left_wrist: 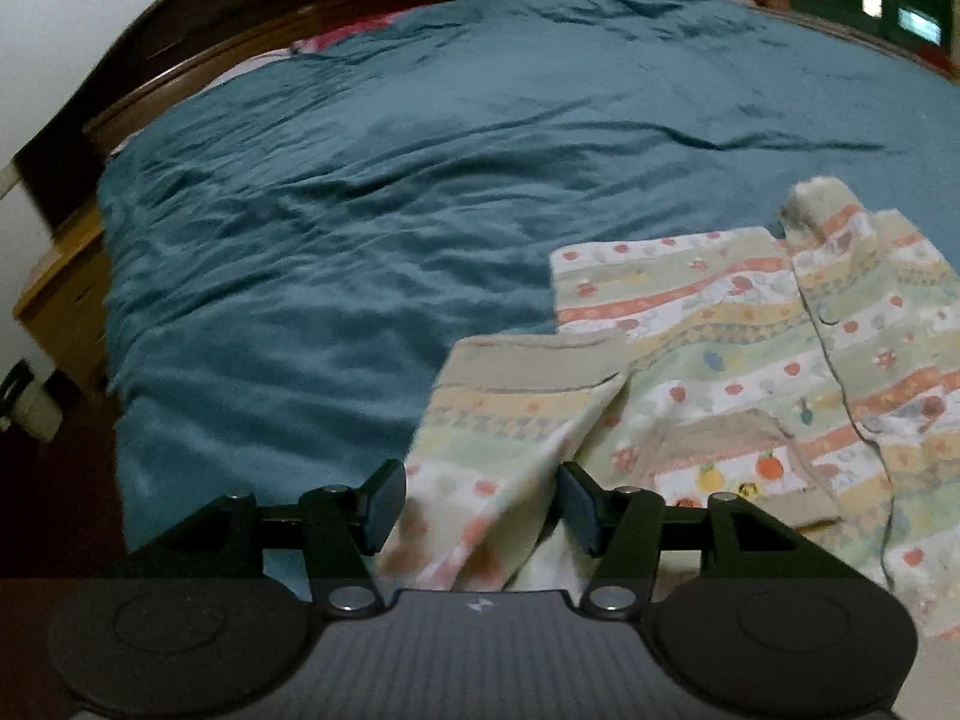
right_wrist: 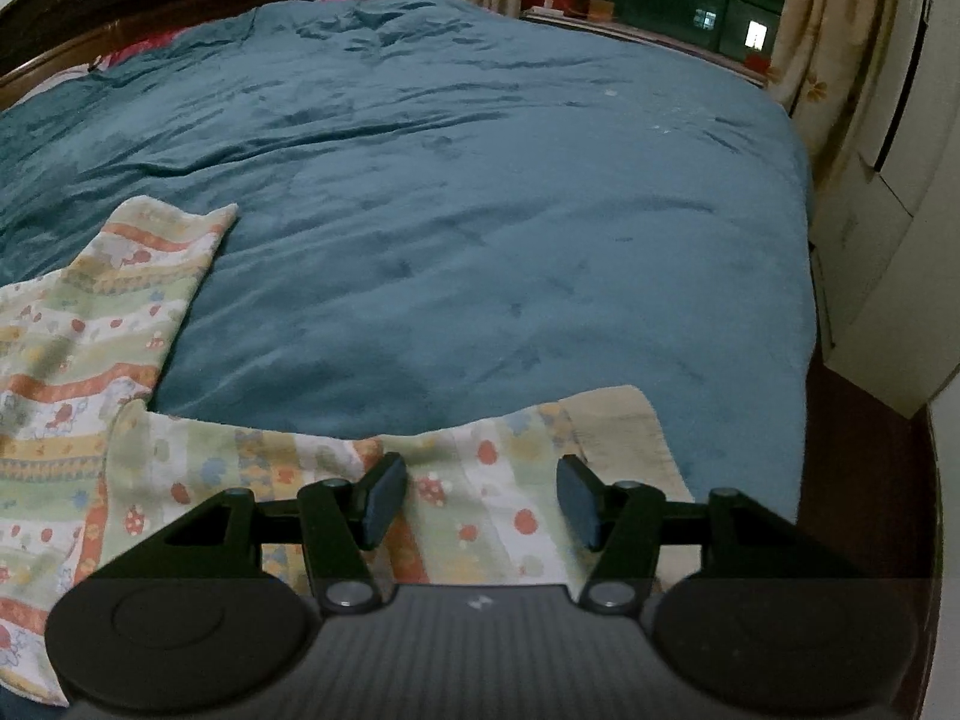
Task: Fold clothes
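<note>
A child's patterned shirt [left_wrist: 720,360] with pastel stripes and fruit prints lies spread on the teal blanket [left_wrist: 390,210], front up, collar at the far end. My left gripper [left_wrist: 480,504] is open, its jaws on either side of the shirt's left sleeve [left_wrist: 516,420], which bunches up between them. In the right wrist view the shirt body [right_wrist: 72,348] lies at the left and the right sleeve [right_wrist: 510,480] stretches across the near edge. My right gripper [right_wrist: 480,504] is open, just above that sleeve near its beige cuff [right_wrist: 624,420].
The teal blanket [right_wrist: 480,210] covers a large bed with a dark wooden headboard [left_wrist: 240,18] at the far left. A wooden nightstand [left_wrist: 60,294] stands left of the bed. White cabinets [right_wrist: 888,210] and curtains [right_wrist: 828,30] stand on the right.
</note>
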The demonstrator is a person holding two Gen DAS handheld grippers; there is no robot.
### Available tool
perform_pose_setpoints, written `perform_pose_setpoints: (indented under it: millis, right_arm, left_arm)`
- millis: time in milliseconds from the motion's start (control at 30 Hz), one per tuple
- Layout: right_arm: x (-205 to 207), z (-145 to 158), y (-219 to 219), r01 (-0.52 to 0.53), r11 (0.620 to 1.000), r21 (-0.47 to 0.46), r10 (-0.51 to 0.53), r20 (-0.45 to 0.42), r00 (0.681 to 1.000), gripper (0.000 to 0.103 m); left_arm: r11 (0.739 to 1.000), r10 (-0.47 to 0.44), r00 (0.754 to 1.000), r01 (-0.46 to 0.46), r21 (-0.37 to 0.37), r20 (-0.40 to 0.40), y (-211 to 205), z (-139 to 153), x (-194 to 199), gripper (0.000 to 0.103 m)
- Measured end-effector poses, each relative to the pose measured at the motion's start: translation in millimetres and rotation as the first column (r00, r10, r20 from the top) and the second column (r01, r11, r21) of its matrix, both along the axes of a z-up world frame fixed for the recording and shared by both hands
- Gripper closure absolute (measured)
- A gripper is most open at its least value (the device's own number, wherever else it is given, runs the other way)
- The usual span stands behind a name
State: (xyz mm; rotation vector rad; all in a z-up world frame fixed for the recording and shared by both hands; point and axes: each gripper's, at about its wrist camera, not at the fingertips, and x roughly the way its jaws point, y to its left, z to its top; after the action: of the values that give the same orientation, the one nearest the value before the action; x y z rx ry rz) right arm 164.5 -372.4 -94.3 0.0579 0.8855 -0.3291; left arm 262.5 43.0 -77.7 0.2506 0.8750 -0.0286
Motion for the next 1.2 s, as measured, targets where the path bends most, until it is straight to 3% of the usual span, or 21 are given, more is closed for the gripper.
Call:
perform_pose_setpoints:
  millis: [67,267,400,500,600,667,733,833,933,1067,1200]
  right_arm:
    - [2,0,1,-0.003,1.000,-0.003,0.003,-0.003,1.000,0.045]
    - [7,1,6,-0.010,1.000,-0.017,0.010,-0.010,1.000,0.043]
    - [9,2,9,-0.013,0.999,-0.033,0.013,-0.013,1.000,0.043]
    - [10,2,12,-0.012,0.999,-0.037,0.012,-0.014,1.000,0.043]
    - [10,2,14,-0.016,0.999,-0.038,0.016,-0.018,1.000,0.043]
    - [10,3,16,-0.022,0.999,-0.045,0.021,-0.023,1.000,0.043]
    - [9,5,18,-0.029,0.998,-0.050,0.027,-0.024,0.999,0.043]
    - [7,7,19,-0.033,0.998,-0.049,0.032,-0.019,0.999,0.043]
    - [5,9,24,-0.047,0.998,-0.048,0.046,-0.019,0.999,0.042]
    - [1,12,37,-0.097,0.995,-0.036,0.096,-0.026,0.995,0.042]
    - [-6,20,58,-0.188,0.982,-0.020,0.187,-0.028,0.982,0.042]
  left_arm:
    - [1.000,0.019,1.000,-0.019,0.012,0.003,4,-3,5,0.093]
    - [0.975,0.214,0.974,-0.209,-0.078,0.068,55,11,6,0.097]
    - [0.872,0.460,0.885,-0.434,-0.227,0.073,120,25,-18,0.100]
    - [0.772,0.586,0.810,-0.558,-0.304,0.003,161,15,-42,0.099]
    - [0.713,0.642,0.764,-0.626,-0.315,-0.064,187,-3,-62,0.099]
    - [0.689,0.674,0.734,-0.667,-0.283,-0.089,197,-11,-71,0.099]
    - [0.672,0.687,0.721,-0.678,-0.297,-0.091,206,-12,-79,0.097]
    - [0.687,0.677,0.734,-0.657,-0.310,-0.056,208,-3,-81,0.089]
    - [0.728,0.641,0.766,-0.624,-0.285,-0.042,201,-2,-68,0.061]
    - [0.786,0.588,0.808,-0.582,-0.209,-0.043,191,-10,-42,0.058]
    - [0.809,0.571,0.820,-0.569,-0.147,-0.036,185,-13,-32,0.059]
